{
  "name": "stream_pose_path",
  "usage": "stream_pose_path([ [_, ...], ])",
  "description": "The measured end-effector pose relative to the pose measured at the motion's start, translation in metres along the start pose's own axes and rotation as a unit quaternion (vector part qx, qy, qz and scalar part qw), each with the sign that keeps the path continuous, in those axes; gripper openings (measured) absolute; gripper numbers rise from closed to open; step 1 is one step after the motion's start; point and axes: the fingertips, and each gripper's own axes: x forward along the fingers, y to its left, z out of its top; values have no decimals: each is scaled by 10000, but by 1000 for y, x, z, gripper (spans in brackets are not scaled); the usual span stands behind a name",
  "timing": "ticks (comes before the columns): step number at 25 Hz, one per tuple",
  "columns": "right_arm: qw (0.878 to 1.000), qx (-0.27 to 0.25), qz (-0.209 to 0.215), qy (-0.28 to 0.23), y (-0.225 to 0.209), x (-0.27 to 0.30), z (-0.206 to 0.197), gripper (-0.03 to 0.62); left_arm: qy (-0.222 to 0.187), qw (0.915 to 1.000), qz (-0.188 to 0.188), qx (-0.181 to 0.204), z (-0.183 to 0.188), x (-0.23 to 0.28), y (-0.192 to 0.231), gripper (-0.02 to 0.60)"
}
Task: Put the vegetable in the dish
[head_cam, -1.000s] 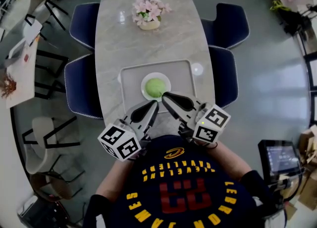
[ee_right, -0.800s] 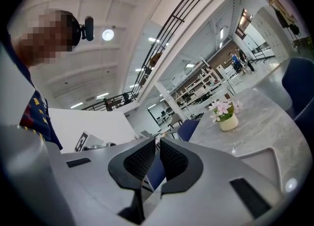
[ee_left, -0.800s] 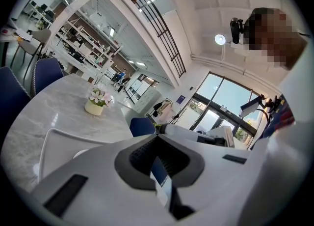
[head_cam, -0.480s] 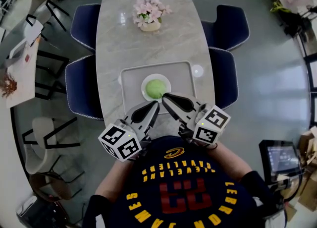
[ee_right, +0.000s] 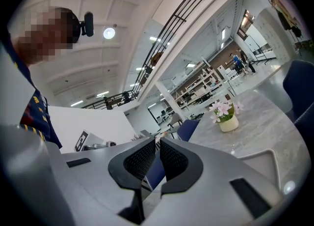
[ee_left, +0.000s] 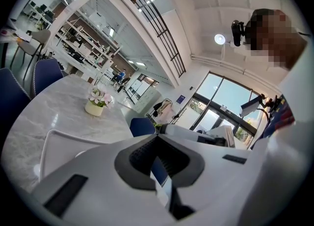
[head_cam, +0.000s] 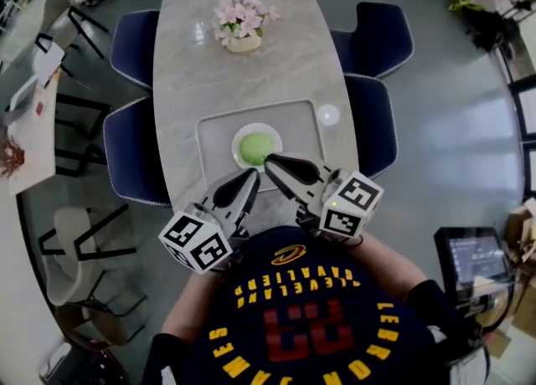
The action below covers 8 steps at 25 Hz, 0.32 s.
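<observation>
Head view: you hold your left hand-held gripper [head_cam: 243, 181] and right hand-held gripper [head_cam: 273, 162] low at the near end of the pale marble surface [head_cam: 251, 82]. The round green vegetable [head_cam: 255, 150] lies in the white round dish [head_cam: 237, 141] on a grey rectangular tray [head_cam: 213, 128].

Left gripper view: jaws drawn nearly together, nothing between them.

Right gripper view: likewise closed and empty.

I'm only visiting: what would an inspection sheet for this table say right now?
Surface: marble table with a grey tray on it.
Job's things: green vegetable lies in the white dish, on the tray.
Clutter: flower pot at the far end; small white disc beside the tray.
Grippers: left gripper and right gripper both shut, empty.
Cables: nothing seen.
Surroundings: blue chairs, grey floor.
</observation>
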Motion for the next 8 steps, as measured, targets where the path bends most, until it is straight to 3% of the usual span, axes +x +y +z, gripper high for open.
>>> stream_pose_path([
  [8,9990,-51,396,185,5,9,-4,35,-236,9987,449,-81,-2,-9,9,0],
])
